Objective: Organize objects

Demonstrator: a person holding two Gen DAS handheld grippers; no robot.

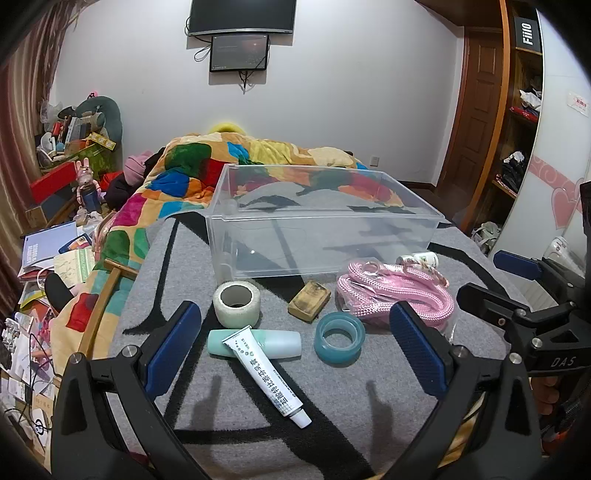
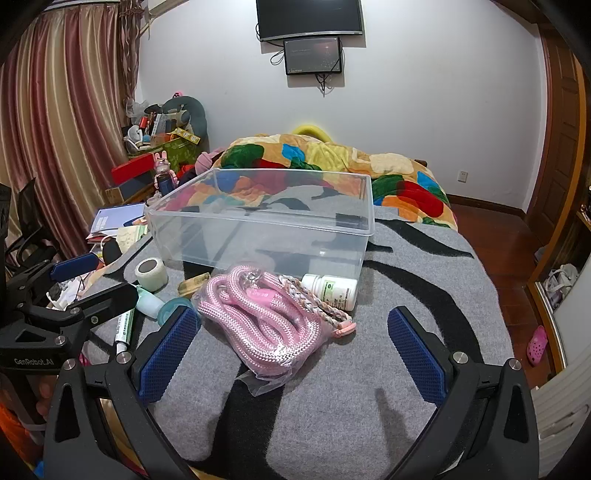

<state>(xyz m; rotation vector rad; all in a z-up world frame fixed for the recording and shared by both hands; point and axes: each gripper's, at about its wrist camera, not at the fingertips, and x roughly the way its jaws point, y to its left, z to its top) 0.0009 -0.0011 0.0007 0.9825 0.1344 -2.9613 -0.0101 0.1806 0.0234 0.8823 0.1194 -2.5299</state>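
We read "FiiO" in white on a black box [image 1: 527, 34] on the shelf's top level. "DAS" is stamped on the right tool [image 1: 563, 361], and "GenRobot.AI" on the left tool [image 2: 34, 362]. The white tube [image 1: 266, 373] near the bed's front edge carries Chinese print. The white bottle [image 2: 332, 290] has a label too small to read.

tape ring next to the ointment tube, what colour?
Translucent teal-blue tape ring; clearest in the left wrist view.

Left wrist view low over grey black-striped blanket [image 1: 332, 398], facing clear plastic storage box [image 1: 321, 236], right wrist view alongside, nearer coiled pink rope [image 2: 258, 317], both sharing box [image 2: 258, 225], rope [image 1: 399, 291]
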